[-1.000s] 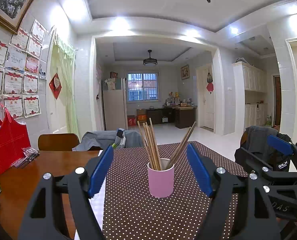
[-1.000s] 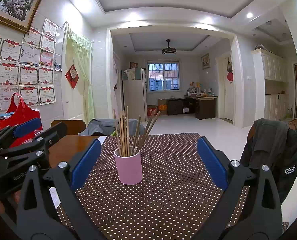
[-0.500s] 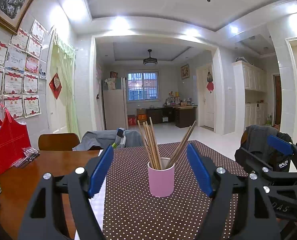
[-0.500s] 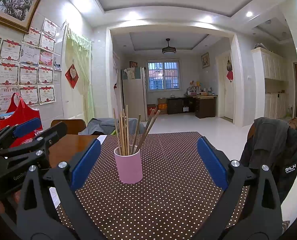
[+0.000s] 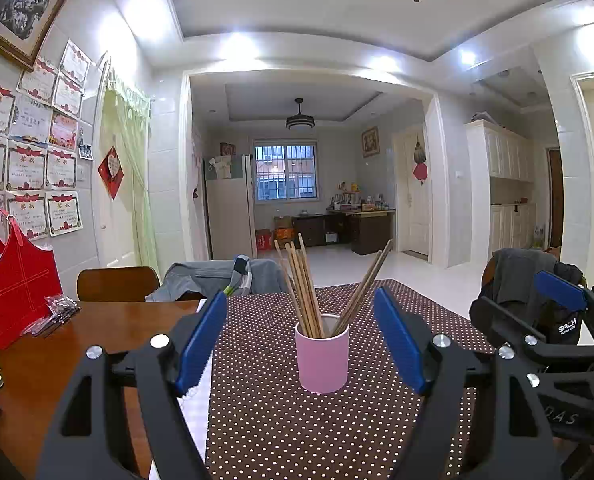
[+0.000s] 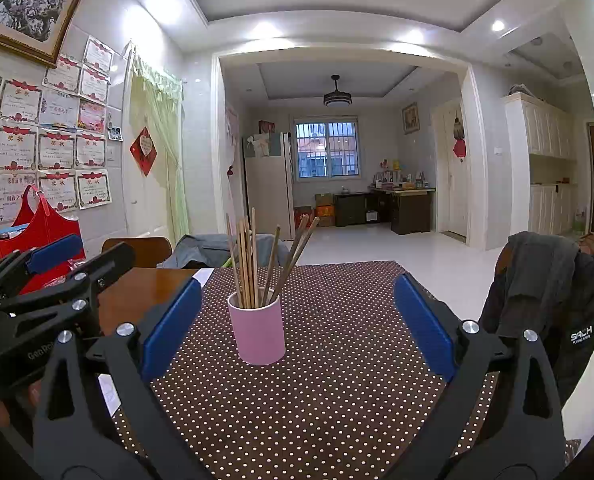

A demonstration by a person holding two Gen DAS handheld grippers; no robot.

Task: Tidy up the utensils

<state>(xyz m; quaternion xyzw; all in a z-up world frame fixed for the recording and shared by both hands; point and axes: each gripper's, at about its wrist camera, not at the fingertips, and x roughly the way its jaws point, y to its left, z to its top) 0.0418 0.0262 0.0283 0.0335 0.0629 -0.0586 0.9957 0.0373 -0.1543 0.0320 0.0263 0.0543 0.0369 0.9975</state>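
Honestly, I'm hovering both the left claw (image 5: 301, 340) and right claw (image 6: 297, 328) with jaws apart, empty, the small pink cylindrical cup (image 5: 322, 352) of splayed wooden chopsticks (image 5: 309, 284) standing just ahead, risking tipping it.

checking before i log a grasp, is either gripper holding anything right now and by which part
Nothing is held. The left gripper and right gripper both have open, empty jaws; the pink cup of chopsticks stands untouched on the table.

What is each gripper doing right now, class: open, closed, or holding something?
Left gripper: open, holding nothing; the pink cylindrical cup of wooden chopsticks stands beyond it.
Right gripper: open, holding nothing.
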